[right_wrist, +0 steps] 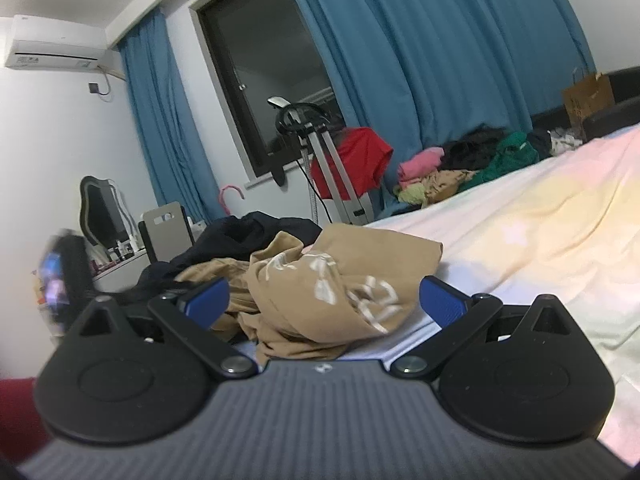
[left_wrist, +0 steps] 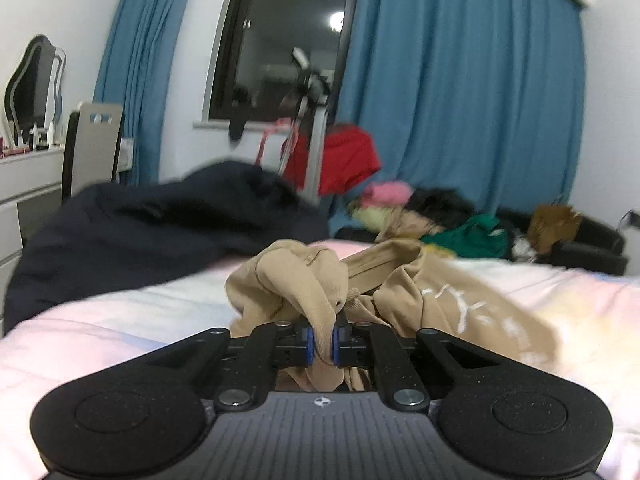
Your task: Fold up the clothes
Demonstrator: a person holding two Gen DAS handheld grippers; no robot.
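The left gripper (left_wrist: 323,343), its blue-padded jaws drawn close, pinches a bunched fold of a crumpled tan cotton garment with white printed lettering (left_wrist: 400,292), apparently to lift one edge free so the cloth can be spread before folding. The right gripper (right_wrist: 324,300) hangs just short of the same tan garment (right_wrist: 332,280), jaws spread wide and holding nothing, seemingly lined up to take a second hold on the printed side. The garment lies heaped on a bed covered in a pale pink-and-yellow quilt (right_wrist: 540,232), towards the bed's left side as the right wrist view shows it. A dark navy piece of clothing (left_wrist: 152,224) is piled just beyond it on the quilt and touches or overlaps its far edge; that pile looks likely to crowd any attempt to lay the tan cloth flat. Past the far edge of the bed, a heap of pink, green and black clothes (right_wrist: 472,160) sits on a dark sofa. A red shirt (right_wrist: 356,156) hangs on a metal stand below a dark window framed by blue curtains (right_wrist: 420,40).
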